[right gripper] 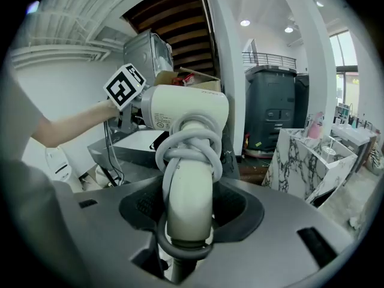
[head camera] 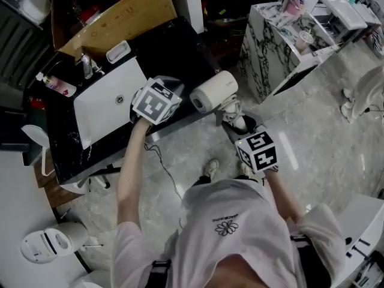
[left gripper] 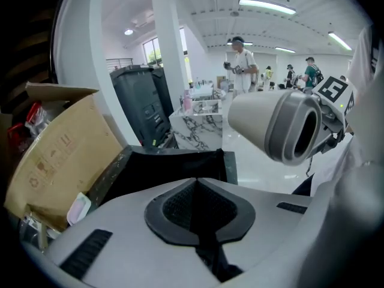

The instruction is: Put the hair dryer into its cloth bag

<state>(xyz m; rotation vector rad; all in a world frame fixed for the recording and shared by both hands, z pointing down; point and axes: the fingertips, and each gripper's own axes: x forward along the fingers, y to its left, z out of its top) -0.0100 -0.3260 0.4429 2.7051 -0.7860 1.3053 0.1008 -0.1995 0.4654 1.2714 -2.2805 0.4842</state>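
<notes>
Hair dryer (head camera: 214, 92) is held just off the tabletop's (head camera: 183, 47) right edge, its cord-wrapped handle clamped in the right claw (right gripper: 183, 212) with the barrel aimed left, while dark fabric, presumably the cloth bag (left gripper: 211, 254), is pinched tight in the left claw (left gripper: 198, 212) to receive it.

open floor (head camera: 300, 116) between black counter (head camera: 180, 47) and marble cabinet (head camera: 270, 38)

This looks like a big open showroom hall fitted out with mock bathrooms: a black counter (head camera: 180, 47) holds a white sink (head camera: 99, 110), marble-patterned vanities (head camera: 270, 47) stand on a polished stone floor (head camera: 312, 131), strip lights (left gripper: 267, 6) run overhead, and people (left gripper: 243, 65) stand about farther off.
</notes>
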